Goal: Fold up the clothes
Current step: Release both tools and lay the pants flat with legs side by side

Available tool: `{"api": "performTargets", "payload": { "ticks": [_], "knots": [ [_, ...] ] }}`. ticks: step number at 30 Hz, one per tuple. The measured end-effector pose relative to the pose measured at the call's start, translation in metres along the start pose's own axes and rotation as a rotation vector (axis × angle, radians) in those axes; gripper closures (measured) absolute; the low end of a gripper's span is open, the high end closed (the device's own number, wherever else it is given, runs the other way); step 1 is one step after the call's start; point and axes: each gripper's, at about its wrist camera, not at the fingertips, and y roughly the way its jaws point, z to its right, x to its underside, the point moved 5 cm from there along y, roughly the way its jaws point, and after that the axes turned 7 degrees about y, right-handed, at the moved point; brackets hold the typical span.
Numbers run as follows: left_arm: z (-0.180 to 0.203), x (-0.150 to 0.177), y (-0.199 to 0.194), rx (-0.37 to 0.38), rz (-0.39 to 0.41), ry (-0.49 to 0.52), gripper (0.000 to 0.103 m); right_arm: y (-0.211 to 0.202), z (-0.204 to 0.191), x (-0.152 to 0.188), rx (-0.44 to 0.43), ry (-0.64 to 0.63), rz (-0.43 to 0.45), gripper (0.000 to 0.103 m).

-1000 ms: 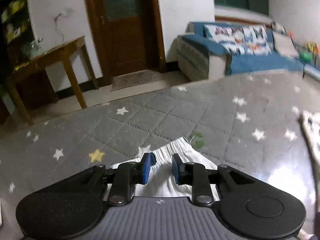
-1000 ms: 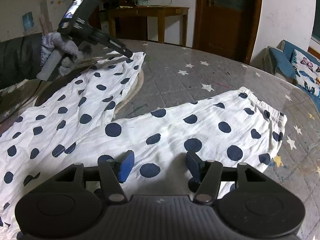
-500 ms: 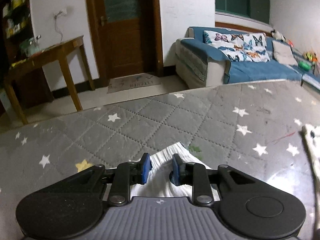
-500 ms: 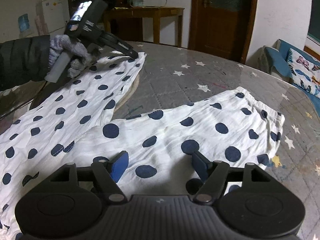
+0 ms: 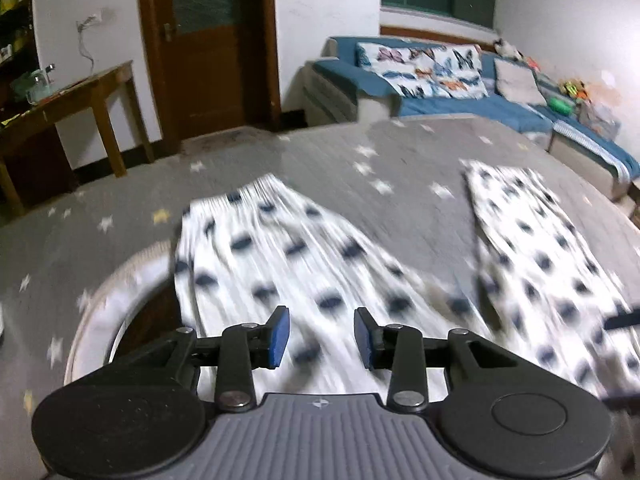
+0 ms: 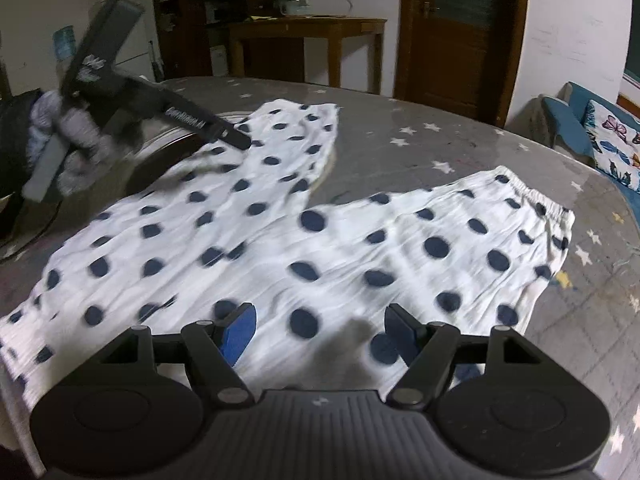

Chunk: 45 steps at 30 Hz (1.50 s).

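Observation:
White trousers with dark blue dots (image 6: pixel 320 240) lie spread flat on the grey star-patterned table cover (image 6: pixel 440 152). One leg (image 6: pixel 280 152) runs to the far left, the other (image 6: pixel 480 240) ends at the right in a gathered edge. In the left wrist view the trousers (image 5: pixel 272 264) are blurred. My left gripper (image 5: pixel 322 336) is open and empty above one leg; from the right wrist view it (image 6: pixel 240 142) hovers at the far leg's left edge. My right gripper (image 6: pixel 320 328) is open and empty, low over the near part of the cloth.
A round pale ring (image 5: pixel 120 280) lies under the cloth at the left. A wooden side table (image 5: pixel 80 100), a brown door (image 5: pixel 208 40) and a blue sofa (image 5: pixel 440 92) stand beyond the table edge. A gloved hand (image 6: pixel 72 148) holds the left gripper.
My left gripper has let go of the trouser leg's end, opened and pulled back from it. My right gripper has opened wider and stayed over the near cloth.

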Motion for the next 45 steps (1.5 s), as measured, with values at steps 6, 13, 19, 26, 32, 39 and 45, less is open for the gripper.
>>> {"api": "performTargets", "payload": {
  "ticks": [6, 13, 19, 26, 32, 39, 45],
  "knots": [
    [0.038, 0.046, -0.046, 0.050, 0.008, 0.016, 0.064, -0.016, -0.022, 0.024, -0.026, -0.012, -0.006, 0.030],
    [0.063, 0.092, -0.082, 0.066, 0.042, 0.027, 0.064, -0.031, -0.033, 0.056, -0.012, -0.022, -0.021, 0.030],
    [0.070, 0.122, -0.093, 0.045, 0.038, 0.063, 0.066, -0.046, -0.032, 0.072, 0.029, -0.022, -0.014, 0.027],
    [0.067, 0.128, -0.111, 0.025, 0.084, 0.051, 0.066, -0.063, -0.041, 0.064, 0.036, -0.013, 0.053, 0.027],
    [0.074, 0.134, -0.110, 0.051, 0.069, 0.068, 0.069, -0.053, -0.061, 0.067, -0.030, -0.021, 0.036, 0.027],
    [0.063, 0.144, -0.110, 0.065, 0.047, 0.056, 0.077, -0.052, -0.061, 0.078, -0.070, 0.035, -0.006, 0.027],
    [0.055, 0.142, -0.112, 0.077, 0.024, 0.044, 0.077, -0.059, -0.049, 0.068, -0.096, 0.086, -0.003, 0.027]
  ]
}}
